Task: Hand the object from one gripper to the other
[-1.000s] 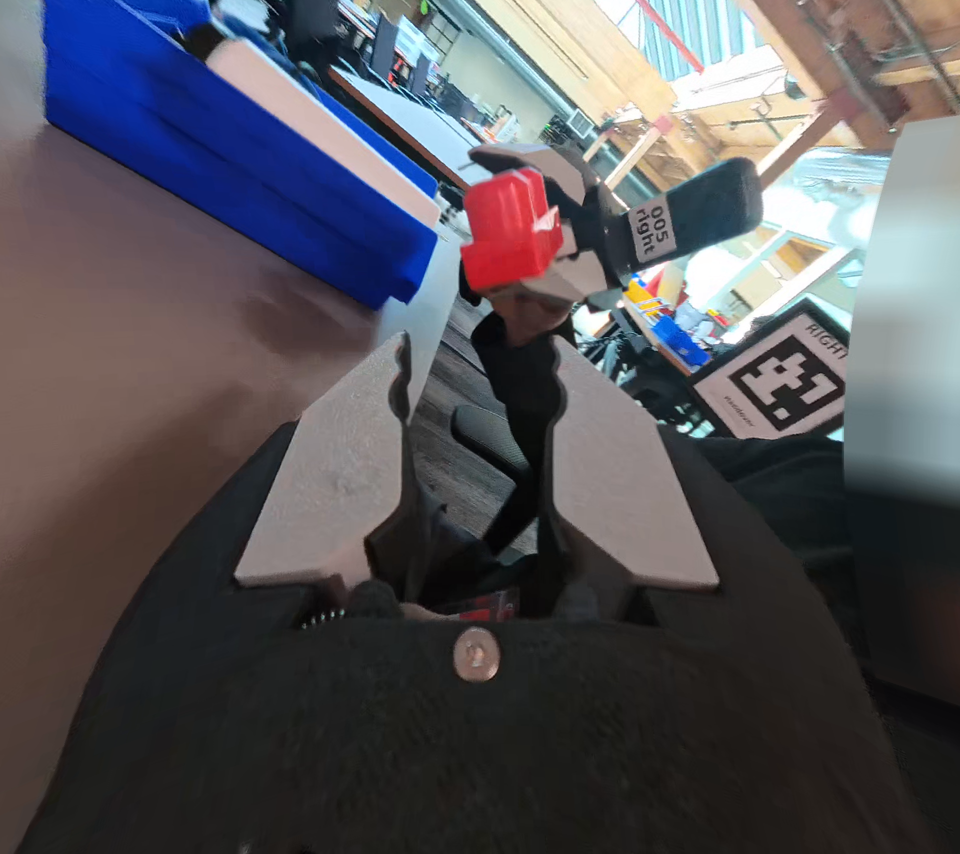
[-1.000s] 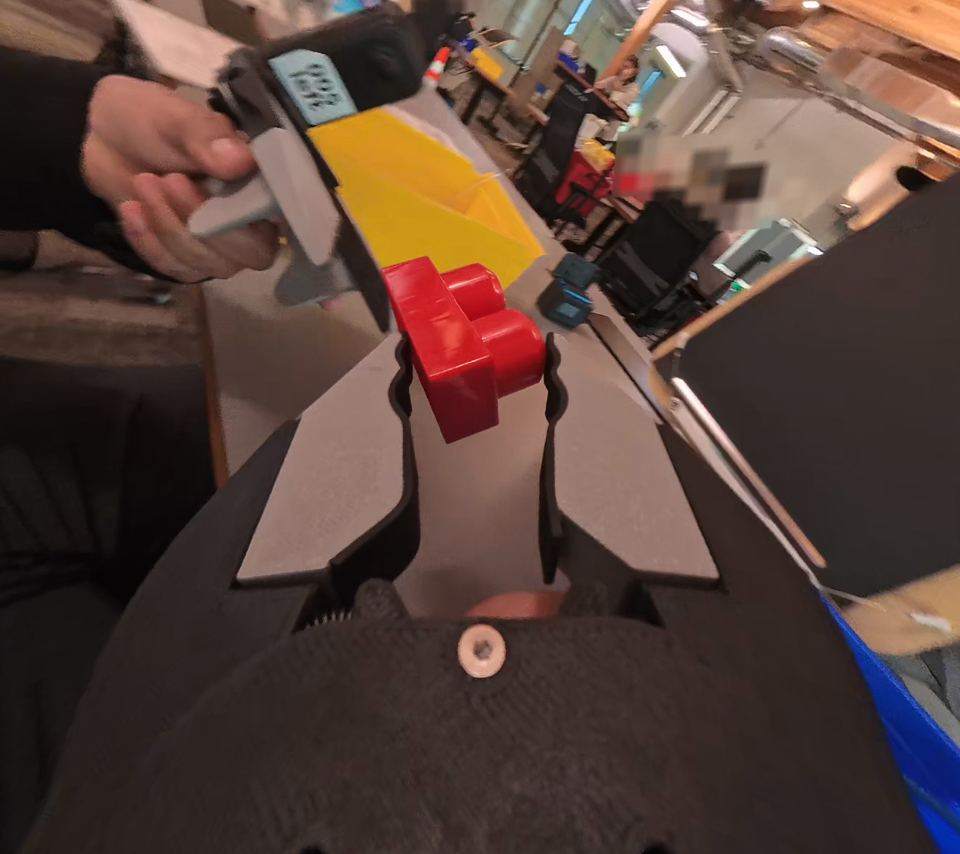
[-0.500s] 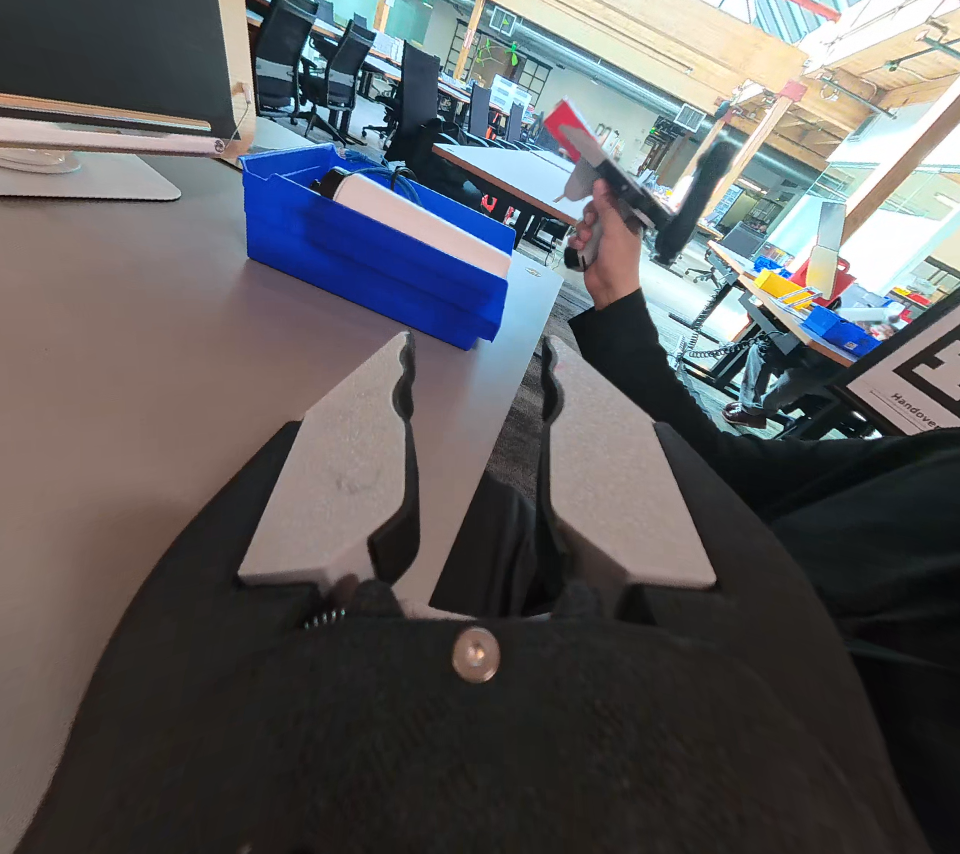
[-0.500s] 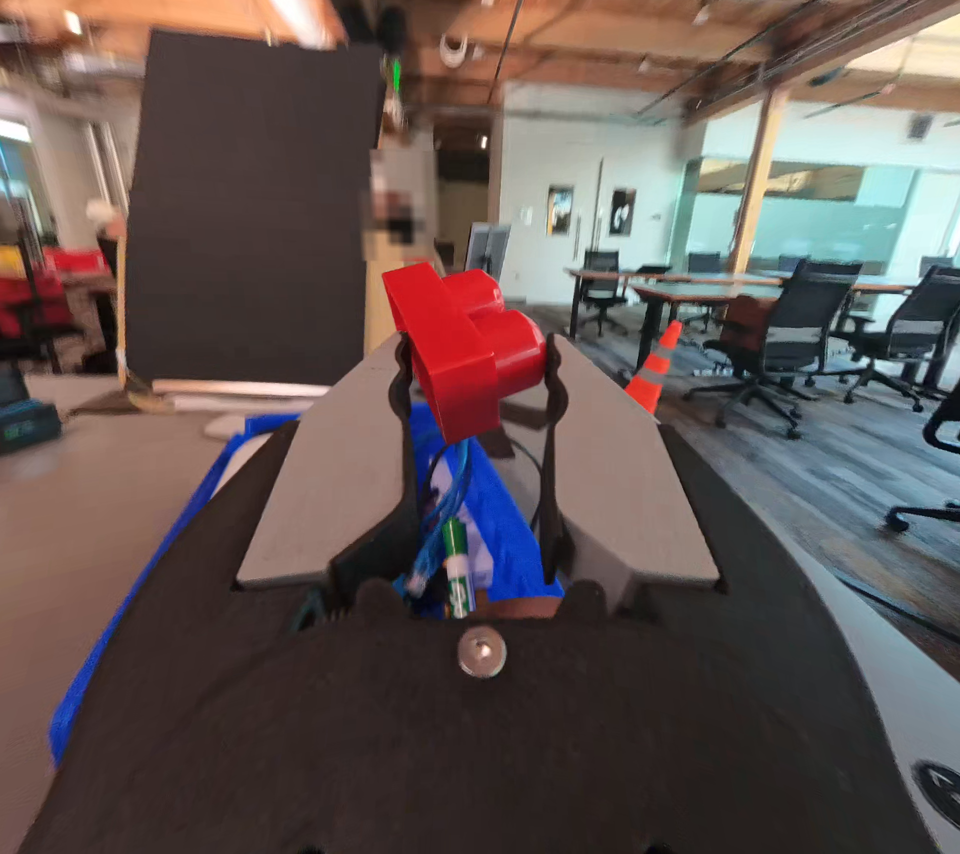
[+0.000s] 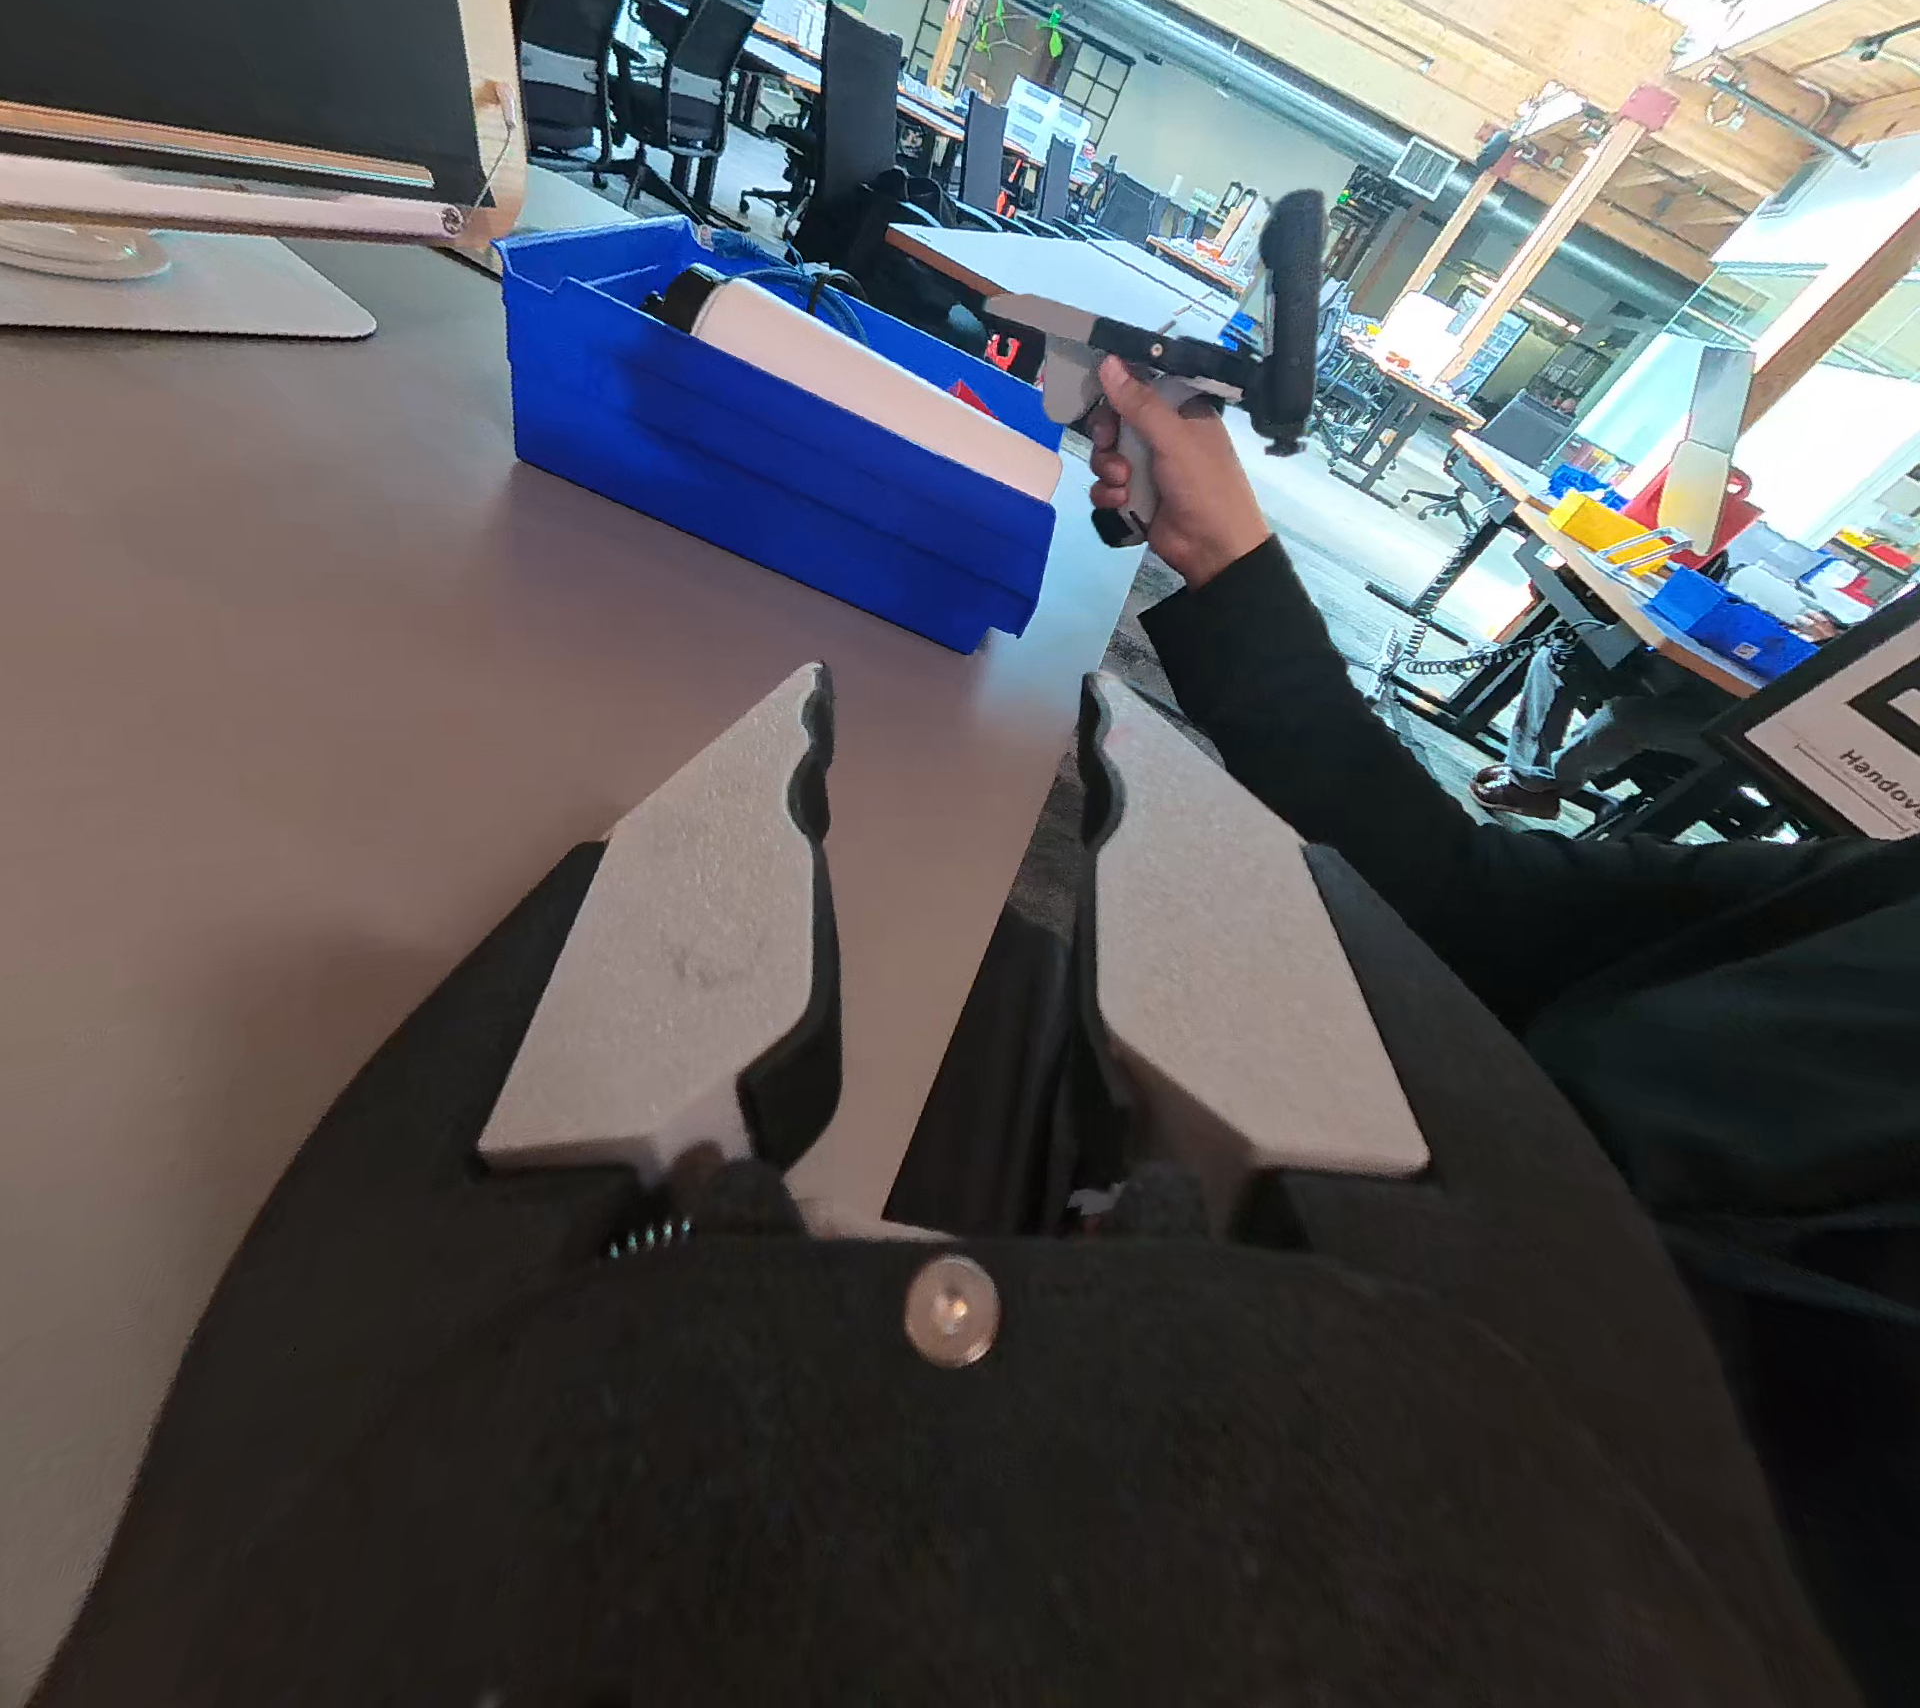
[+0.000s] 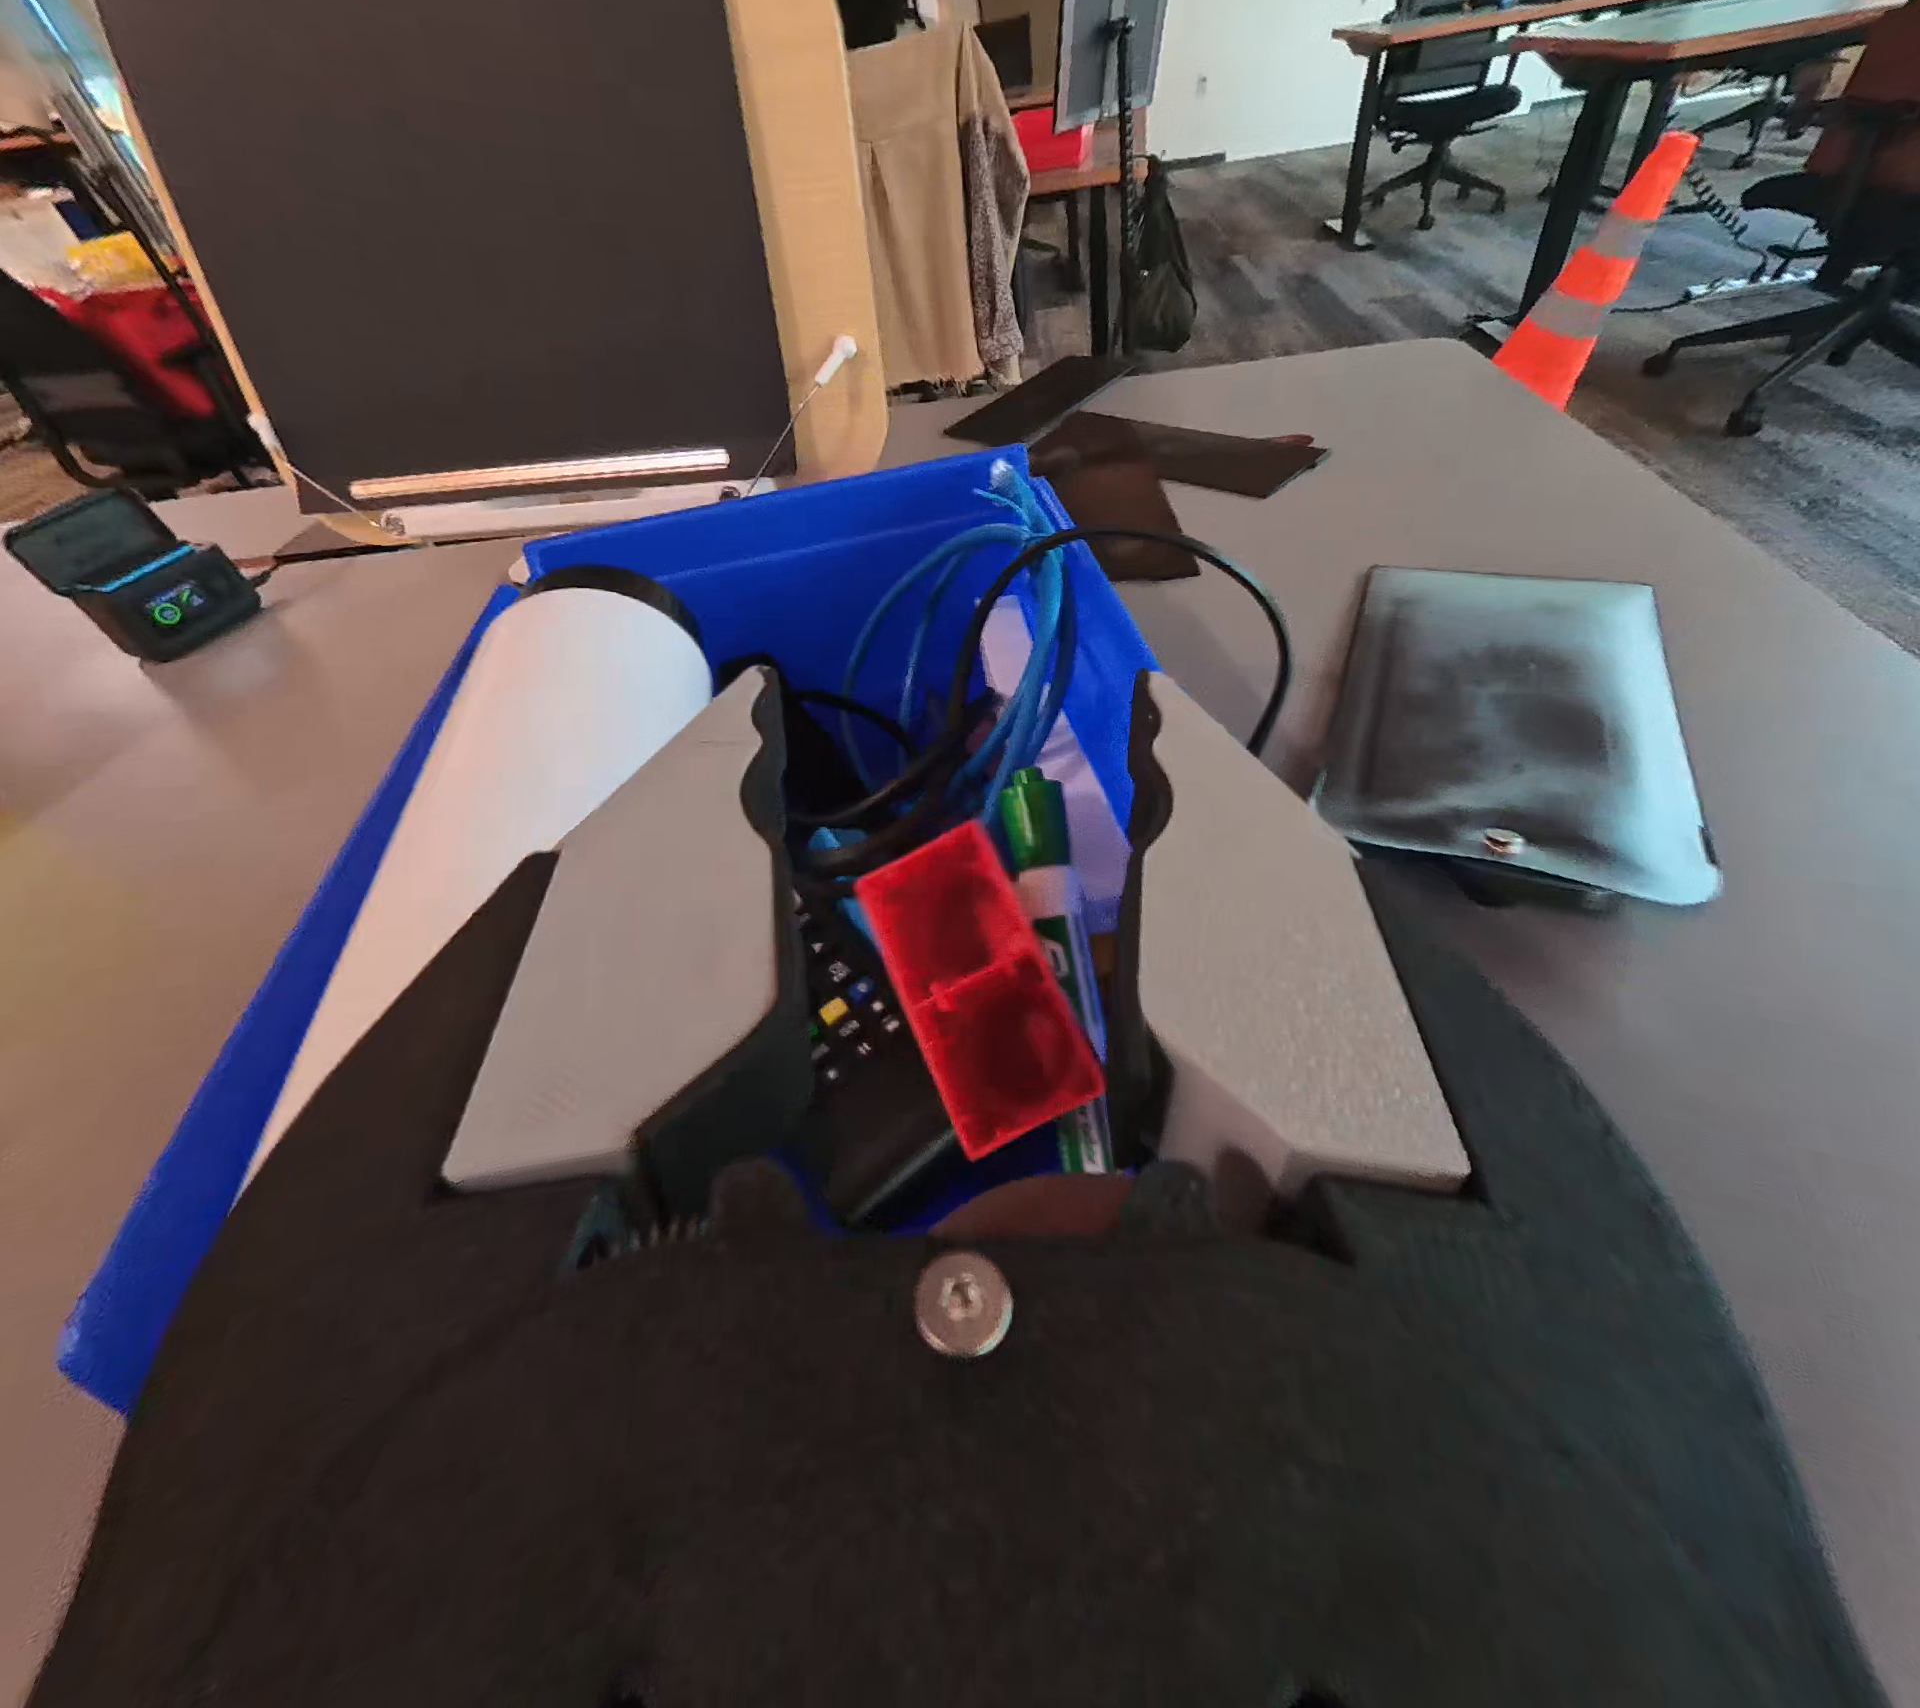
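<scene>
The left gripper (image 5: 953,682) hung released and empty over the near edge of the bench (image 5: 312,619), nothing between its grey fingers. The right gripper (image 6: 953,682) was likewise spread wide above the near end of the blue bin (image 6: 790,557), its jaws clear of everything.

Through that gap the red block (image 6: 977,983) showed hollow side up, touching neither finger, over a black remote control (image 6: 847,1014) and a green marker (image 6: 1034,817). It was slightly blurred, so it could not be told whether it had settled or was still in the air. Beside these lay a white roll (image 6: 561,723), and farther in a tangle of blue cable (image 6: 935,619).

Judging by this, the block was perched on loose clutter. It could tip or slide down between the remote and marker, where a later grasp would be awkward. The open fingers hung just above the cable loops, and a careless lift might snag one and drag the contents.

The marker carried a printed label, too blurred to read. Right of the bin a black pouch (image 6: 1507,723) lay on the bench; a small label printer (image 6: 135,578) with a lit screen sat towards the far left corner. A printed sign (image 5: 1870,775) stood cropped at the left view's right edge.
</scene>
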